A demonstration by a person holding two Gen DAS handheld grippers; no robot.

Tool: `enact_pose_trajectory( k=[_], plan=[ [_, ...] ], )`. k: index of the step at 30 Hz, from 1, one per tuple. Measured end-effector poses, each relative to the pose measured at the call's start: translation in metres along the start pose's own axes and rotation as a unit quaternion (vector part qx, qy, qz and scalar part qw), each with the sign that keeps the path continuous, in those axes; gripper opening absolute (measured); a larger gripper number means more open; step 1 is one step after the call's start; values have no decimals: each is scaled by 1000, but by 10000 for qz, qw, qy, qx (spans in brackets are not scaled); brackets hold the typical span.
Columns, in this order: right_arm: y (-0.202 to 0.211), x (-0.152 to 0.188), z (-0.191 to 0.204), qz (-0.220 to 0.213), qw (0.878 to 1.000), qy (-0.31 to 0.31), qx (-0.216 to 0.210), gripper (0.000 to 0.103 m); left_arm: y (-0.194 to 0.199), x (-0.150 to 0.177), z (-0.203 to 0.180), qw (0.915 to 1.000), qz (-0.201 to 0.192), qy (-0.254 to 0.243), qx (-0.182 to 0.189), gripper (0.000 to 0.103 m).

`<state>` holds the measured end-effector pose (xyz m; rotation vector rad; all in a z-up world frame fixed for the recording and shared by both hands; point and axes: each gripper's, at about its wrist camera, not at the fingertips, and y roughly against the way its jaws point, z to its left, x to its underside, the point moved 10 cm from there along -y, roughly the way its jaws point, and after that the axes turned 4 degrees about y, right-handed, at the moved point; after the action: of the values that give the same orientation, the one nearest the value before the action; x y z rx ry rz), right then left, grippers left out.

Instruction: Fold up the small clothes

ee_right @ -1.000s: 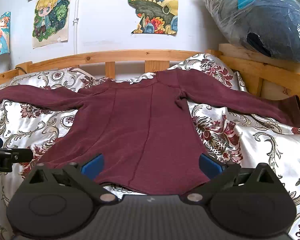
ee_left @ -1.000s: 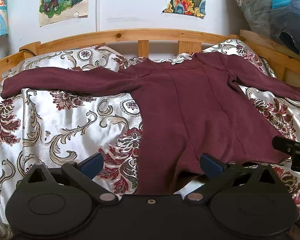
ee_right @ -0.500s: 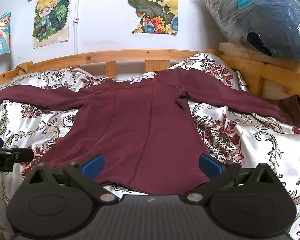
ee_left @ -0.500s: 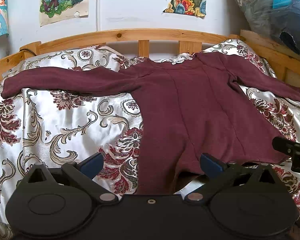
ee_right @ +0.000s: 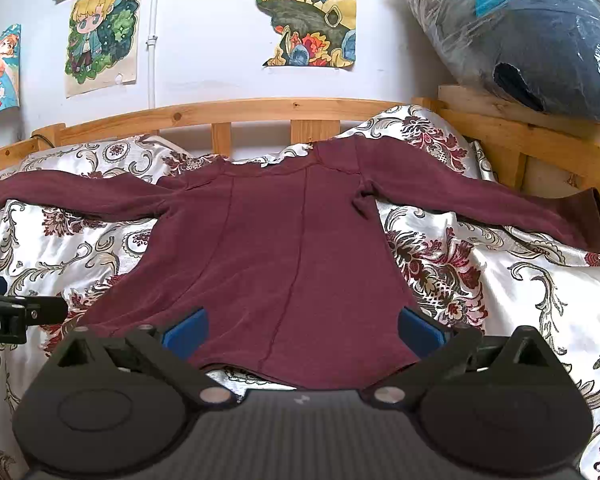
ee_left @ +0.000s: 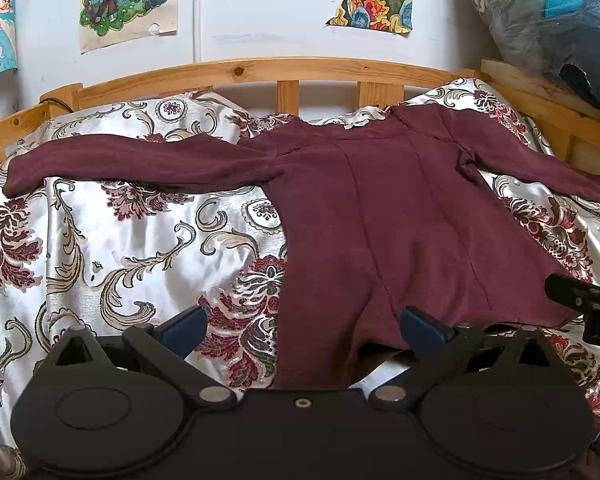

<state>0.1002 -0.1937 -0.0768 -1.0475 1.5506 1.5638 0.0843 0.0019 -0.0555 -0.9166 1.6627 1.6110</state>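
A maroon long-sleeved top [ee_left: 380, 216] [ee_right: 276, 248] lies flat on the bed, neckline toward the headboard and both sleeves spread out sideways. My left gripper [ee_left: 302, 326] hovers open over the hem's left corner, nothing between its blue fingertips. My right gripper [ee_right: 302, 326] is open above the hem's right part and holds nothing. Each gripper shows at the edge of the other's view: the right one [ee_left: 588, 304] at the far right, the left one [ee_right: 16, 312] at the far left.
A satin bedspread [ee_left: 112, 248] with a red floral print covers the bed. A wooden headboard [ee_right: 260, 114] runs behind it, with posters on the white wall. A plastic-wrapped dark bundle [ee_right: 532, 36] rests on the wooden frame at the upper right.
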Motion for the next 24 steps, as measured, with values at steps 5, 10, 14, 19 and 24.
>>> enact_pose_trajectory(
  k=[5,10,14,19,24],
  plan=[
    [0,0,0,10,10000,2,-1,103,0,0,0,10000,-1,1,3,102],
    [-6,3,2,168,9998,3,61,103,-1,0,2,10000,12,9,-3,102],
    [-16,2,4,383,9990,122,205,103,-7,-2,2,10000,97,14,12,102],
    [-30,-9,-2,616,9973,201,342,103,-24,-15,-8,9991,365,-217,85,102],
    [-42,-28,-15,635,9959,480,429,103,-42,-49,-22,9966,300,-751,156,102]
  ],
)
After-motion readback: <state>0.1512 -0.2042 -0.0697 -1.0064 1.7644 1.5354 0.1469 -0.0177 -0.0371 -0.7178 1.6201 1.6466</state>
